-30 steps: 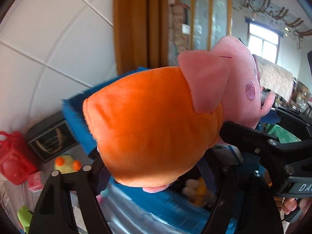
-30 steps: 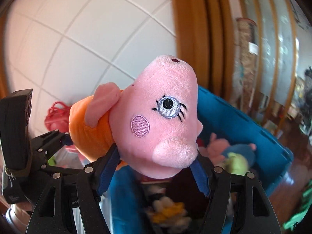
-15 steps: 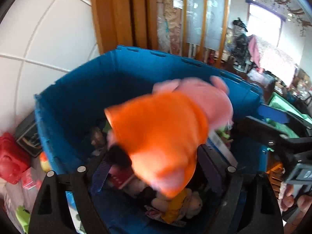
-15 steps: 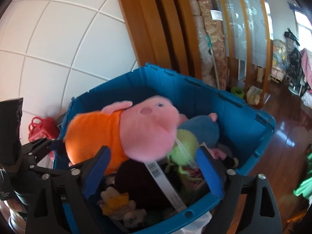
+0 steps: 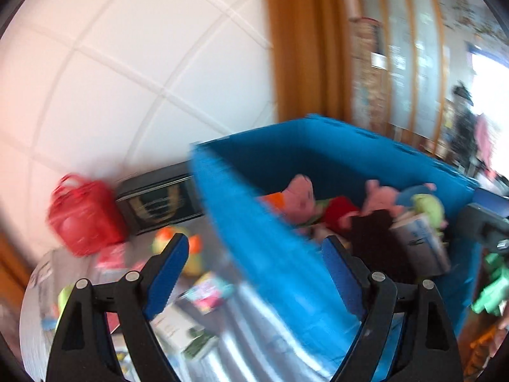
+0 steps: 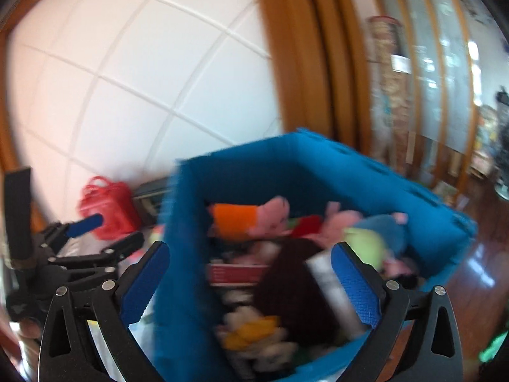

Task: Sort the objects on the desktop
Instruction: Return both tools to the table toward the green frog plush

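The pink pig plush in an orange dress [image 6: 241, 221] lies inside the blue bin [image 6: 334, 175] among several other soft toys; it also shows in the left wrist view [image 5: 294, 199] inside the bin [image 5: 254, 238]. My left gripper [image 5: 254, 273] is open and empty, in front of the bin's near wall. My right gripper [image 6: 251, 281] is open and empty above the bin. The left gripper [image 6: 95, 232] also shows at the left of the right wrist view. Both views are blurred.
A red basket [image 5: 84, 219], a black box [image 5: 159, 203], a yellow-orange toy [image 5: 181, 248] and small packets [image 5: 206, 293] lie on the table left of the bin. A white tiled wall and a wooden frame [image 5: 299, 47] stand behind.
Both grippers held the pig plush together, then let it go; it dropped into the blue bin. Both grippers now stand open and empty, and the left one has swung left.
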Tool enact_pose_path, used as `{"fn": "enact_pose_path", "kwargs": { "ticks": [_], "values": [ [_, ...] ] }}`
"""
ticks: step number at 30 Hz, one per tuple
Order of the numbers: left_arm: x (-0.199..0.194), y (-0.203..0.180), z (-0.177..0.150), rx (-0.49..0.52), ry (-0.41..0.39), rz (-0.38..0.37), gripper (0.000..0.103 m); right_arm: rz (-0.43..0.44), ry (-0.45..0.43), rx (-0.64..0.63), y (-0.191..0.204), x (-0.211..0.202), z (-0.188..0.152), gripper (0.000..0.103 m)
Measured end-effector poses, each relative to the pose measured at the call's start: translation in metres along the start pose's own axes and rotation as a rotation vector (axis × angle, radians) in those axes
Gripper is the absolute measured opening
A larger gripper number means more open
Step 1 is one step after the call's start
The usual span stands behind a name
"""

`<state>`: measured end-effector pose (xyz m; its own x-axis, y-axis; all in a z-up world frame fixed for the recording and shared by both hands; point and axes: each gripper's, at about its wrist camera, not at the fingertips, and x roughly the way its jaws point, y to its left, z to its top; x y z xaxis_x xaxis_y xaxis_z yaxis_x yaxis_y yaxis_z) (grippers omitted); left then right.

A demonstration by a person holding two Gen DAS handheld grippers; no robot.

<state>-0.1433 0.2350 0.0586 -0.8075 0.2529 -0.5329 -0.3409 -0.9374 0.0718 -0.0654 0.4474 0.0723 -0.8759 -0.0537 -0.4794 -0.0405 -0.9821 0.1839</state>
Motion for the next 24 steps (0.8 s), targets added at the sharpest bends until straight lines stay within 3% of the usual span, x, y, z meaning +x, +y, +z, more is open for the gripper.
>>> {"fn": "enact_pose_path", "kwargs": {
  "ticks": [4, 11, 17, 24],
  "values": [
    [-0.011, 0.063, -0.035, -0.093, 0.009, 0.138, 0.1, 0.142, -0.001, -0.053, 0.06, 0.003, -0.002, 0.103],
    [-0.014, 0.179, -0.106, -0.235, 0.138, 0.322, 0.1, 0.271, 0.061, -0.179, 0.168, 0.045, -0.016, 0.103],
    [-0.009, 0.257, -0.164, -0.332, 0.256, 0.432, 0.1, 0.305, 0.193, -0.248, 0.23, 0.103, -0.047, 0.103],
    [0.01, 0.328, -0.211, -0.43, 0.356, 0.476, 0.1, 0.306, 0.328, -0.29, 0.272, 0.154, -0.083, 0.103]
  ]
}}
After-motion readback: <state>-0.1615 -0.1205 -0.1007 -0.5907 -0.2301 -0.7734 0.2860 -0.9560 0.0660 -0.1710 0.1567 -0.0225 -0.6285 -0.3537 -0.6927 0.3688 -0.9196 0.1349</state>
